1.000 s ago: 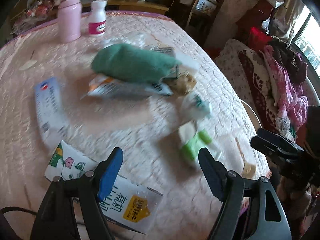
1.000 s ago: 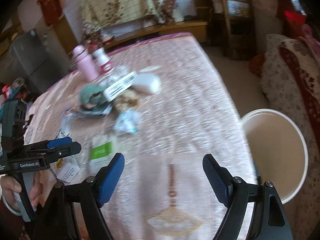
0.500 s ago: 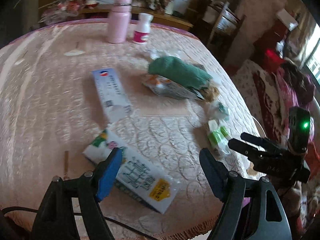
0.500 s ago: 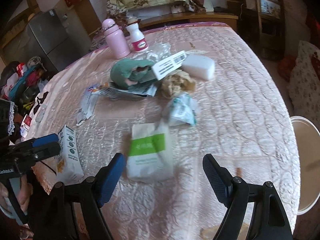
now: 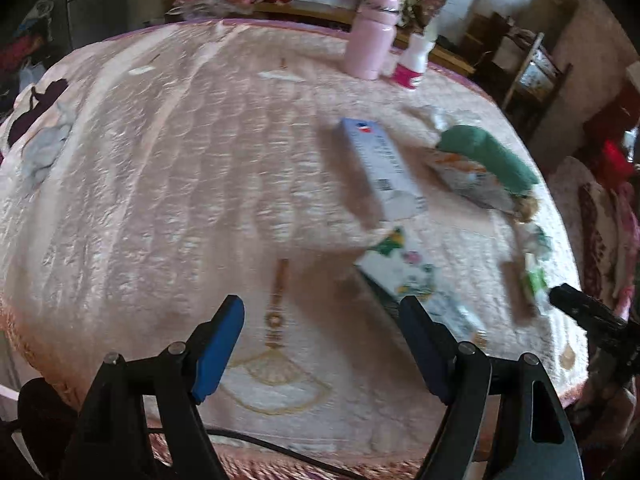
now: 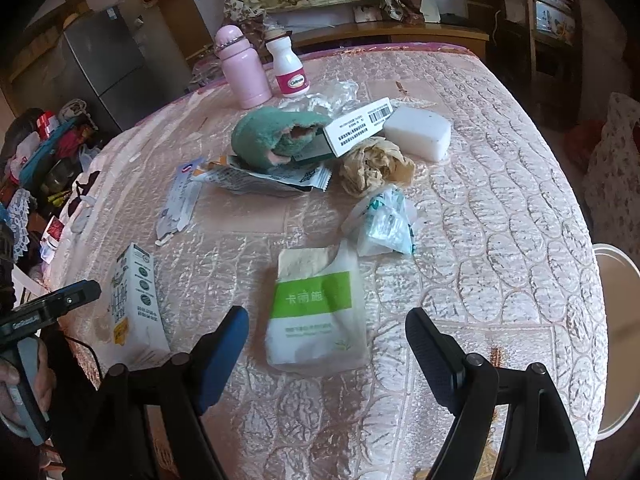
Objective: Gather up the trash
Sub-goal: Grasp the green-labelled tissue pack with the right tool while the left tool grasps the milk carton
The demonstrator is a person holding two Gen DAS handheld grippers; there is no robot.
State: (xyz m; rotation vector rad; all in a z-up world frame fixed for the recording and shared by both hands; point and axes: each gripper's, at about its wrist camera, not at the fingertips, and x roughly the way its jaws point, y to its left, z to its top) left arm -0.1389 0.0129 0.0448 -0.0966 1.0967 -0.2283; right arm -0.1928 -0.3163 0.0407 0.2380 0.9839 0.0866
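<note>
Between your right tongs' (image 6: 326, 344) parted fingers lies a torn, green-banded white packet (image 6: 318, 308); beyond stands a "Caltrate" bottle (image 6: 289, 69). Your left tongs (image 5: 320, 344) gape, empty.

Your desk (image 6: 480, 208) wears glossy quilted cloth; the green-banded pouch (image 6: 316, 312) looks matt paper (creased), the flask (image 6: 242, 68) smooth.

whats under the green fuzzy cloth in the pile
The green cloth lies on a crumpled printed wrapper, and a white barcoded box pokes out of its open end. Anything deeper beneath is covered.
</note>
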